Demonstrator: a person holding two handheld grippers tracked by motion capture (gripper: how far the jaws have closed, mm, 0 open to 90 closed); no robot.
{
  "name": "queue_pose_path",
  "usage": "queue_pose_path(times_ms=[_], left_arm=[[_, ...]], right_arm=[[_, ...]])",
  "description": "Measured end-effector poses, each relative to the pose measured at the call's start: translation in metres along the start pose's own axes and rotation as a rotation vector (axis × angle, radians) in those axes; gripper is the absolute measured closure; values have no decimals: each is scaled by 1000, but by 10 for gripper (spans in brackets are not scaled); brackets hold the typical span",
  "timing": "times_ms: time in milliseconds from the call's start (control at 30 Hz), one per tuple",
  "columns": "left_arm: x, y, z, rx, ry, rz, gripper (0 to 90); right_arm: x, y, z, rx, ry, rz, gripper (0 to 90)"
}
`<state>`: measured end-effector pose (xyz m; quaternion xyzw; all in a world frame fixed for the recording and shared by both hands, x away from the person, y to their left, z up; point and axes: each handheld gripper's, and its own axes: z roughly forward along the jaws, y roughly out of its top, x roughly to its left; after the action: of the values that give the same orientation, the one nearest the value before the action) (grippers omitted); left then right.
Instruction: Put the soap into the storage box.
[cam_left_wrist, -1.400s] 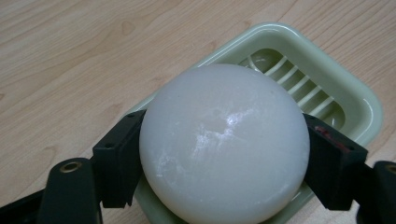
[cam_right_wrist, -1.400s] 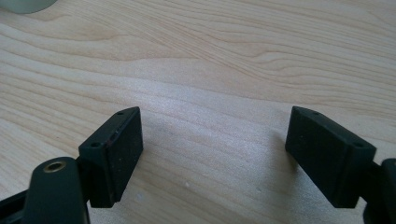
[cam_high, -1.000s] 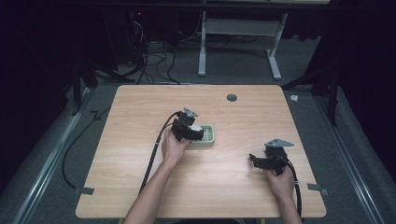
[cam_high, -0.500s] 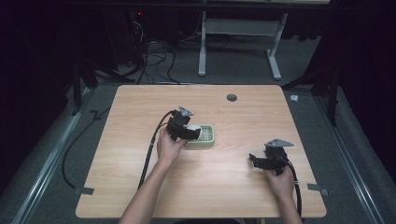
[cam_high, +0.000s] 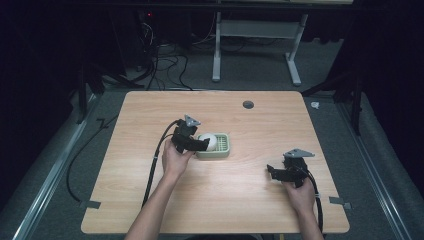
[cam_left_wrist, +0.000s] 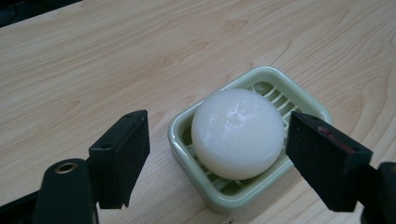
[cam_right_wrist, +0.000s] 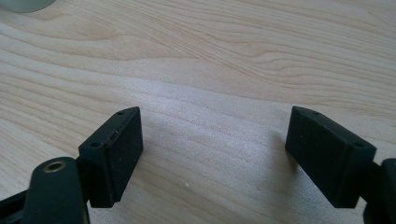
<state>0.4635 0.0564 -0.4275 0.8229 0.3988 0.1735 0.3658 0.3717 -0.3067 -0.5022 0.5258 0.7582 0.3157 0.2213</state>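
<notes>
A white round soap is seated in a pale green soap dish near the middle of the wooden table. The left gripper is held spread wide around it, untouching. The right gripper is held released over bare wood, well apart.

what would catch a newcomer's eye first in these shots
First, the glossy white round soap sitting in a pale green slatted soap dish near the middle of the wooden table. The left claw hangs wide open just in front of it, its jaws on either side of the dish without touching the soap. The right claw, also open, is held low over bare wood toward the table's right side.
</notes>
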Motion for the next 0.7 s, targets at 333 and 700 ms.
queue_pose_path(times_ms=[333, 700], left_arm=[[6, -4, -10, -1, -1, -10, 224], [11, -13, -23, -18, 13, -29, 226]], right_arm=[[0, 0, 0, 0, -1, -2, 198], [0, 0, 0, 0, 0, -2, 198]])
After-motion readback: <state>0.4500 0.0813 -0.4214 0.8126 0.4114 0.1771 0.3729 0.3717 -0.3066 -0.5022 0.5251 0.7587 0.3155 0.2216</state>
